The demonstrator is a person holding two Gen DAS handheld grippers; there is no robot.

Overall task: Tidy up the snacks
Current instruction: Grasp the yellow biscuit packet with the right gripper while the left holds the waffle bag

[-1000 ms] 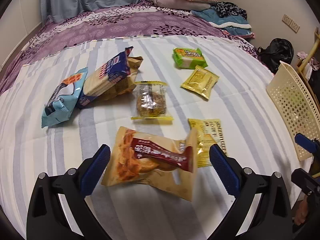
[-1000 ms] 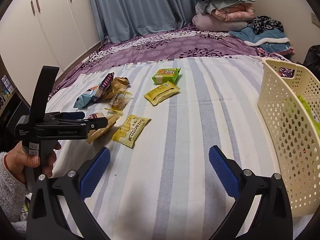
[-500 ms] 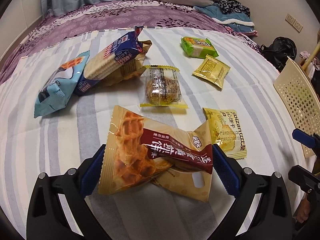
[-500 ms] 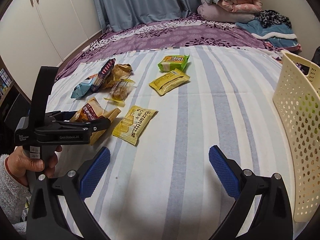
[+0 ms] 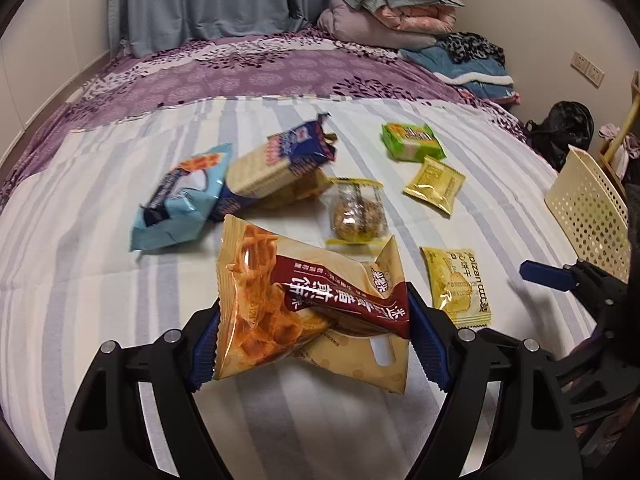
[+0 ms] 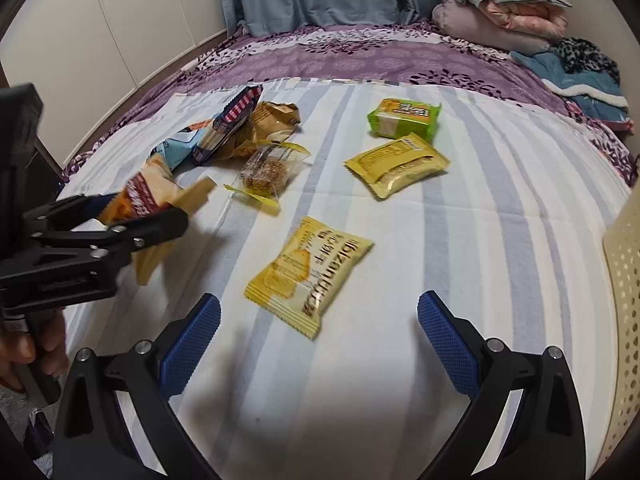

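My left gripper [image 5: 316,340] is shut on a tan waffle snack bag [image 5: 304,304] with a maroon band and holds it above the striped sheet; it also shows in the right wrist view [image 6: 148,196]. My right gripper [image 6: 318,340] is open and empty, just in front of a yellow snack packet [image 6: 308,276]. On the sheet lie a green packet [image 6: 404,116], a second yellow packet [image 6: 400,166], a clear-wrapped cake [image 6: 268,172], a blue cracker pack [image 5: 276,160] and a light blue bag [image 5: 180,200].
A cream perforated basket [image 5: 588,216] stands at the right edge of the bed, also in the right wrist view [image 6: 624,312]. Folded quilts [image 5: 392,16] are piled at the back. White wardrobe doors [image 6: 120,20] stand at the left.
My left gripper has closed on the waffle bag and lifted it. My right gripper has moved forward and left, closer to the yellow packet.
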